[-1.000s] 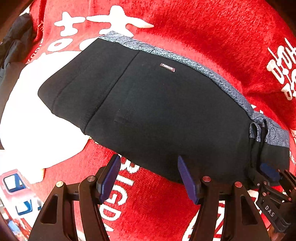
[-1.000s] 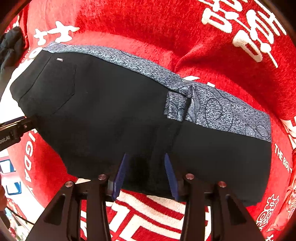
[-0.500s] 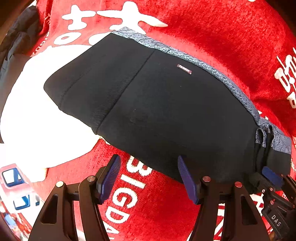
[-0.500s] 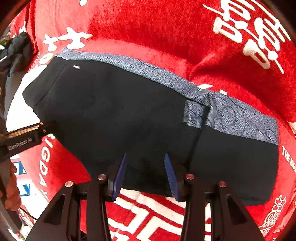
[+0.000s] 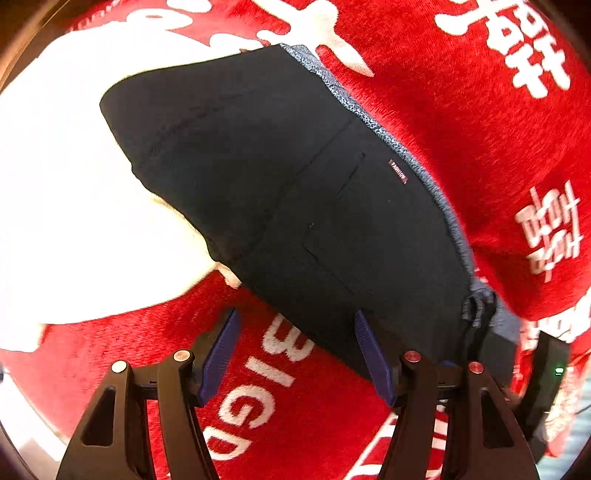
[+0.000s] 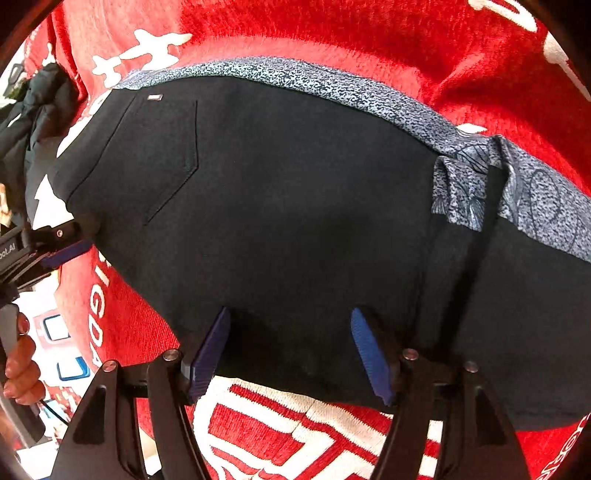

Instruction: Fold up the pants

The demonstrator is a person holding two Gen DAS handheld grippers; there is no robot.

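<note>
The pants [image 6: 295, 206] already lie folded into a compact packet on the red blanket [image 6: 369, 33]. The right claw [image 6: 291, 350] has just been opening and stands spread over their near edge; the left claw [image 5: 295, 354] is spread too, pinching nothing. Perhaps one last fold or smoothing is left.

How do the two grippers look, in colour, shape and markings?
Both the left gripper and the right gripper have black, angular fingers with triangular cut-outs and round metal rivets. The pads are ribbed, flat and dark blue. Seen from the right wrist, the left gripper's body carries white lettering, partly cut off.
</note>
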